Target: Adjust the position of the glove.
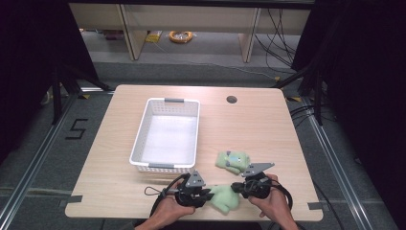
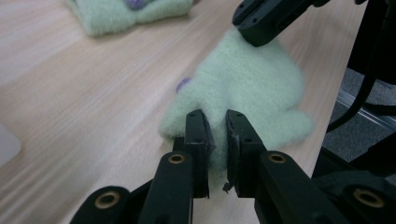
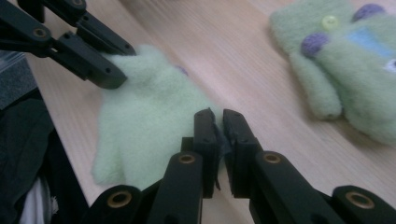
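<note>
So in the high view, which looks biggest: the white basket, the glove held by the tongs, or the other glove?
Largest: white basket.
The held glove and the other glove look about alike; the tongs cover part of the held one, so no ranking there.

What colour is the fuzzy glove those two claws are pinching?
Pale mint green glove, with a purple spot; clearest in the right gripper view.

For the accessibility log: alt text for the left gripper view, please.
The left hand-held gripper pinches one edge of a fluffy pale-green knitted glove on the light wooden table, while the right hand-held gripper grips its far edge.
</note>
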A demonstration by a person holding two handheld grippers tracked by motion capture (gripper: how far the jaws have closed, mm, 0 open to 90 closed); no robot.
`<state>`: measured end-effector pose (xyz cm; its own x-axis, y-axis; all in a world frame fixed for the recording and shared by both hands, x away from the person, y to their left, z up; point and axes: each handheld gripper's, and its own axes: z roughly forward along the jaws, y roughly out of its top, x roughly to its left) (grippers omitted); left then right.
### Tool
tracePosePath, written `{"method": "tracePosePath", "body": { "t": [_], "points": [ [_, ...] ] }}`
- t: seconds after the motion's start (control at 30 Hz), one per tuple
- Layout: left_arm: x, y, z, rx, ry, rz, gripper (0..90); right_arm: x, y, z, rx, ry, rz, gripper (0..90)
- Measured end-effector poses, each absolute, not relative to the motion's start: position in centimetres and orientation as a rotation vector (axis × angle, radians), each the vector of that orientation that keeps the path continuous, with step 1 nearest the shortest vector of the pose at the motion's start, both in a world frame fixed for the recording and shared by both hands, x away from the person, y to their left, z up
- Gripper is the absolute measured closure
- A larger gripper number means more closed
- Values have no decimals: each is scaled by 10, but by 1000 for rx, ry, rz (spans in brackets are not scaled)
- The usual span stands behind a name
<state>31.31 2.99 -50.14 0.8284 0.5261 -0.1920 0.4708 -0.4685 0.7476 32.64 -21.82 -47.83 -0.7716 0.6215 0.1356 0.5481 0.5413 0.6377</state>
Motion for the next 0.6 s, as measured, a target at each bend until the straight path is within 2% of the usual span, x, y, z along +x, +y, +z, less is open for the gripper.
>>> {"method": "tracePosePath", "body": {
  "t": [0.3, 0.6],
  "points": [
    [330, 5, -500, 2157, 714, 46, 790, 329, -244, -474, 1070, 2624, 1026, 850],
    [334, -4, -507, 2162, 748, 35, 775, 341, -246, -485, 1127, 2628, 951, 839]
  ]
}}
